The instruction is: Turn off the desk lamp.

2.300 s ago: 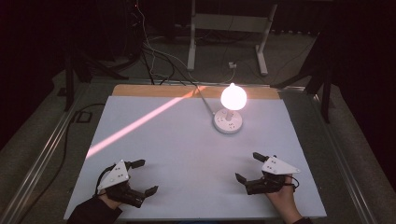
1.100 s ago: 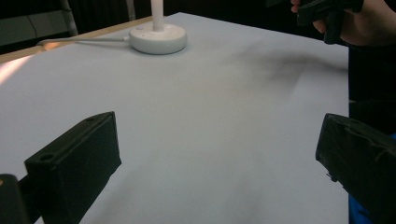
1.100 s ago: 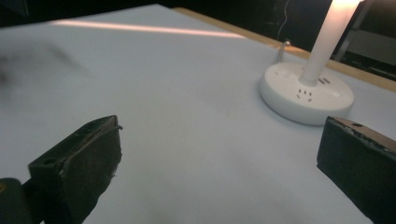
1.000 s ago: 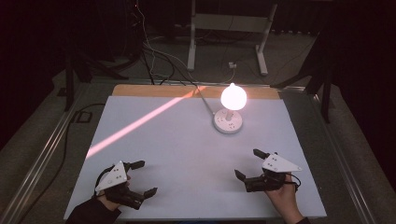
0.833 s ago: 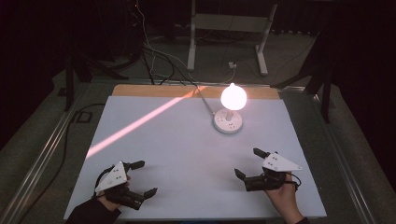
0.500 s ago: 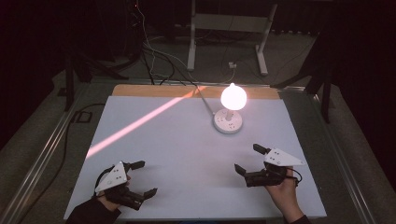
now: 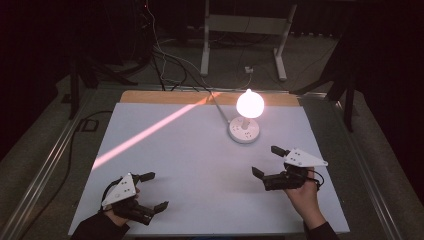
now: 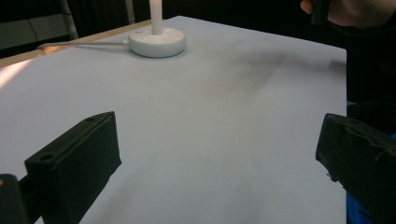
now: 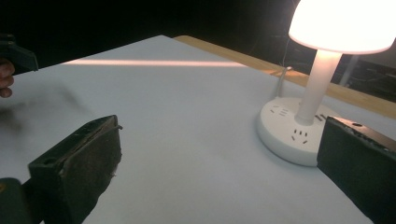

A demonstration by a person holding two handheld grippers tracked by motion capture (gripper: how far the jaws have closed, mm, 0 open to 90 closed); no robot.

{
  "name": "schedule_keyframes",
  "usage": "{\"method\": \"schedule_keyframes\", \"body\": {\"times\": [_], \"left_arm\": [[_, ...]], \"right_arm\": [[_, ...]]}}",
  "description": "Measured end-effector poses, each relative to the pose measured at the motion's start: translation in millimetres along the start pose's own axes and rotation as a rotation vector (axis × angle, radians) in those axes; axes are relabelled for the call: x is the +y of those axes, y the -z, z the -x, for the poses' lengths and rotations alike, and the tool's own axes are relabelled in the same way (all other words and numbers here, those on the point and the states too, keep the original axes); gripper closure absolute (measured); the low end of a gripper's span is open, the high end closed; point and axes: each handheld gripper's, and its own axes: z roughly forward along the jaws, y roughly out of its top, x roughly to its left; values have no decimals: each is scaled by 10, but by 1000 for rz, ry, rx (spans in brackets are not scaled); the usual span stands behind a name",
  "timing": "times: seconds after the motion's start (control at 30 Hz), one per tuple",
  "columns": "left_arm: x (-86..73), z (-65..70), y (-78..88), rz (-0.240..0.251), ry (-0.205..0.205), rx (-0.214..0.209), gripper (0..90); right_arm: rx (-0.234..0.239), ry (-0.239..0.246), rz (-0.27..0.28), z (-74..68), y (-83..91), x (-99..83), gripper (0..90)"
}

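Far right on the table [image 7: 200,150], I see the lit lamp [image 7: 246,120] w/ its round base flat. Right gripper [image 7: 266,162] sits near it, jaws wide, empty; left gripper [image 7: 156,192] at near left, also wide open, holding nothing.

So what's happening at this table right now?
A person holds a two-jaw gripper in each hand over a white table in a dark room. The only thing on it is a lit lamp with a round white base, near the far edge. Both the left gripper and the right gripper are open and hold nothing. The right gripper is the nearer one and points toward the lamp's base, which sits just beyond its jaws in the right gripper view.
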Motion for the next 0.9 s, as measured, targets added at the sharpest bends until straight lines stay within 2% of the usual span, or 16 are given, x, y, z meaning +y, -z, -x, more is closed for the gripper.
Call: {"method": "schedule_keyframes", "body": {"times": [0.07,0.2,0.3,0.47,0.5,0.73,0.8,0.83,0.9], "left_arm": [[2,5,4,-2,-3,0,5],[6,8,8,-1,-5,2,4],[5,8,6,-2,-5,0,5],[10,21,4,-1,-12,-3,4],[11,22,3,-2,-11,-4,4],[13,25,3,-1,-5,-7,4],[14,23,4,0,-4,-11,4],[14,24,4,0,-6,-11,4],[14,23,3,0,-1,-10,4]], "right_arm": [[-14,18,4,24,-19,30,0],[-22,5,4,89,-65,86,0],[-42,17,9,120,-87,108,0],[-52,-8,26,205,-141,148,0],[-72,10,17,232,-182,160,0],[-111,40,-7,294,-287,169,0],[-129,22,-2,317,-319,169,0],[-132,-4,7,339,-342,171,0],[-138,-16,4,377,-379,167,0]]}}
